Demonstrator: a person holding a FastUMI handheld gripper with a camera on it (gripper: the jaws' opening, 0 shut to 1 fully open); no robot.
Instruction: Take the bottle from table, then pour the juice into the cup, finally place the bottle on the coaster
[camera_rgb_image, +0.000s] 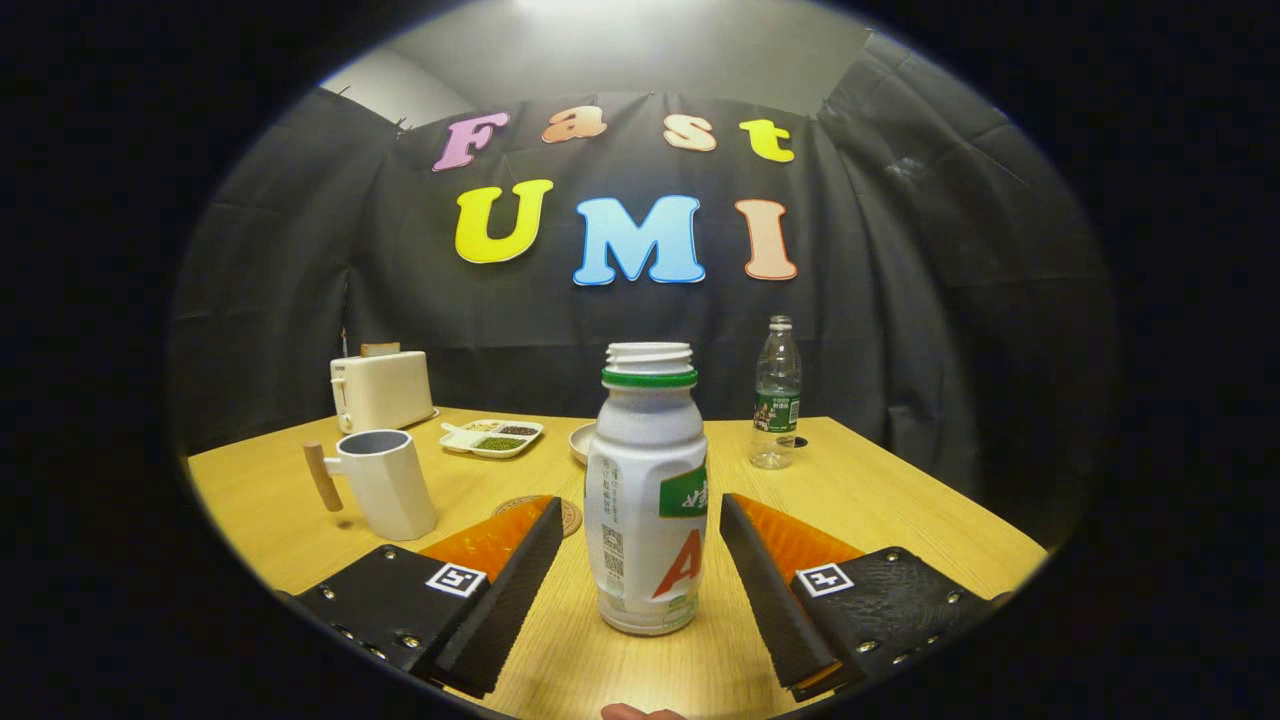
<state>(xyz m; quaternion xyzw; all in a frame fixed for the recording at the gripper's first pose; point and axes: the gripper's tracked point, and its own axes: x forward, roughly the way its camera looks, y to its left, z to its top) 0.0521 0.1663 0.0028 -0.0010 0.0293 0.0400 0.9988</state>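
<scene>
Straddling the bottle (646, 500), the gripper (640, 545) fingers gape wide, untouching.

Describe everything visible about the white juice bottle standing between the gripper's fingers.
The juice bottle is a squat white plastic-looking bottle with a green ring at the neck and a threaded white mouth, cap off. A label with green and red print wraps its body. It stands upright on the wooden table, between the fingers of the gripper, which is open; a gap shows on each side, so neither finger touches it. The coaster lies just behind it to the left.
</scene>
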